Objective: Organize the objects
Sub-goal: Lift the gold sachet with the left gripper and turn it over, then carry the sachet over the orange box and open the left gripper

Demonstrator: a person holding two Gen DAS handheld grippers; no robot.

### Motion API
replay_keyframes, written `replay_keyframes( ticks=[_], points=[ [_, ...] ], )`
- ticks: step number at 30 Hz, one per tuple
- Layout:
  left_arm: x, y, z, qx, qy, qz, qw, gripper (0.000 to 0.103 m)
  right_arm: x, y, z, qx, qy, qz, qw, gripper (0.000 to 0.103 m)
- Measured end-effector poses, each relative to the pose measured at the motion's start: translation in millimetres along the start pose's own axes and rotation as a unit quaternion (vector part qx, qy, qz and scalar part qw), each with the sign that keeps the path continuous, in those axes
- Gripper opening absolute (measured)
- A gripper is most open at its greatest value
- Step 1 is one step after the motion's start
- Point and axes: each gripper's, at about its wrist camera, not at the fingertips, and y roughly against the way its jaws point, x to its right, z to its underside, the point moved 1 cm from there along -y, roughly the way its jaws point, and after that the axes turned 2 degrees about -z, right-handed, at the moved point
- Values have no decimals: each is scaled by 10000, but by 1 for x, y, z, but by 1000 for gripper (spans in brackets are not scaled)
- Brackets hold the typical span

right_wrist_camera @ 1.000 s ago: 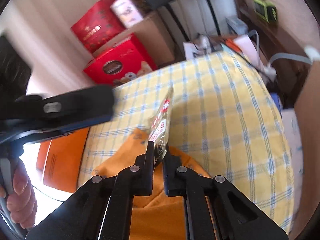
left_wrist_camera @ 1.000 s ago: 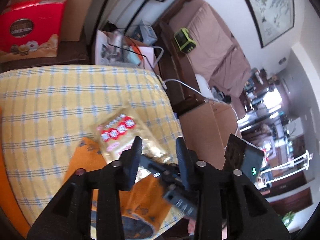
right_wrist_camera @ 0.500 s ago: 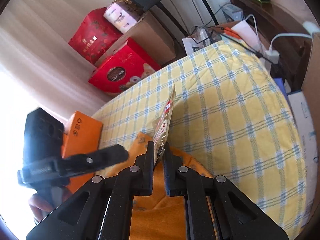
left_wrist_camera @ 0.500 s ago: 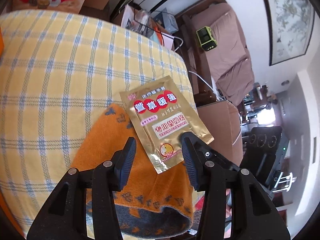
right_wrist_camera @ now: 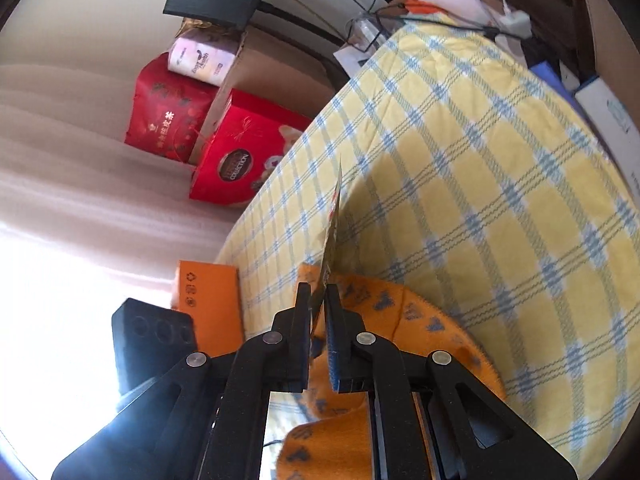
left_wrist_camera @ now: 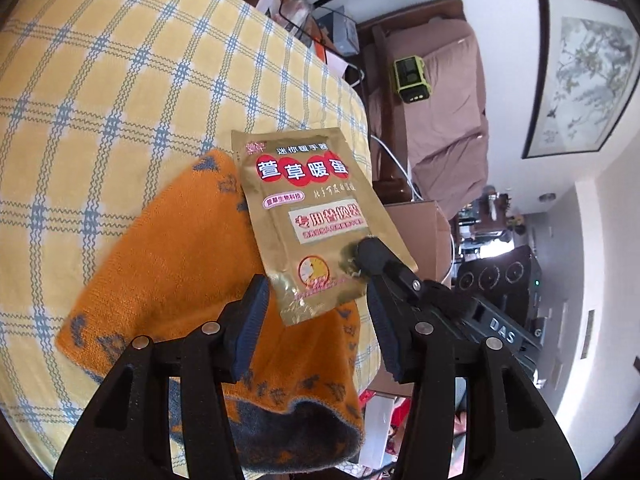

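A gold foil packet (left_wrist_camera: 308, 216) with red Chinese lettering hangs above an orange towel (left_wrist_camera: 192, 292) on the yellow checked tablecloth (left_wrist_camera: 120, 92). My right gripper (right_wrist_camera: 319, 300) is shut on the packet's lower edge; the packet (right_wrist_camera: 334, 232) stands edge-on there. The right gripper's finger (left_wrist_camera: 374, 256) shows in the left wrist view, pinching the packet's lower right corner. My left gripper (left_wrist_camera: 316, 316) is open just below the packet, not touching it. The orange towel (right_wrist_camera: 420, 328) lies under both grippers.
Red gift boxes (right_wrist_camera: 240, 160) and a cardboard box (right_wrist_camera: 272, 64) stand beyond the table's far edge. An orange box (right_wrist_camera: 208, 300) sits at the table's left. A brown sofa (left_wrist_camera: 448, 120) and a cardboard box (left_wrist_camera: 416, 232) lie past the right edge.
My left gripper has drawn back and turned, so the packet's printed face now fills its view. The right gripper still holds the packet, lifted slightly above the towel.
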Motion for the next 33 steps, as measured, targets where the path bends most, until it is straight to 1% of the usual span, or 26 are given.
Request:
replay_keyframes(
  ticks=[3,4,5,6,7,9,11,16,21,25,30,33],
  points=[
    [0,0,-4,112,79,34,9999,46,-2,1,0,26,-11,1,10000,7],
    [-1,1,-5,172,106,34,9998,43,-1,2,0,52,0,-2,10000,7],
    [-2,2,-5,207,115,12,9997,35,-1,1,0,59,-17,-6,10000,7],
    [-4,5,-4,239,90,-1,9997,30,0,2,0,66,-12,17,10000,7],
    [-4,6,-2,261,44,-23,9996,21,0,2,0,91,19,68,9999,7],
    [0,8,-1,329,-78,-47,9994,14,-1,4,0,152,118,169,9997,7],
    [6,12,1,435,-240,-21,9988,10,-4,7,1,237,260,222,9991,7],
    [23,30,6,658,-570,-46,9962,9,-18,14,7,356,594,242,9973,8],
    [31,61,10,858,-684,67,9939,9,-45,19,13,402,858,87,9955,8],
    [33,92,11,1117,-768,81,9907,9,-71,16,20,382,1075,-66,9934,8],
    [16,128,10,1351,-710,53,9883,9,-105,-4,30,242,1380,-107,9901,8],
    [1,153,7,1501,-622,29,9867,9,-129,-24,37,119,1598,-106,9870,8]
  ],
)
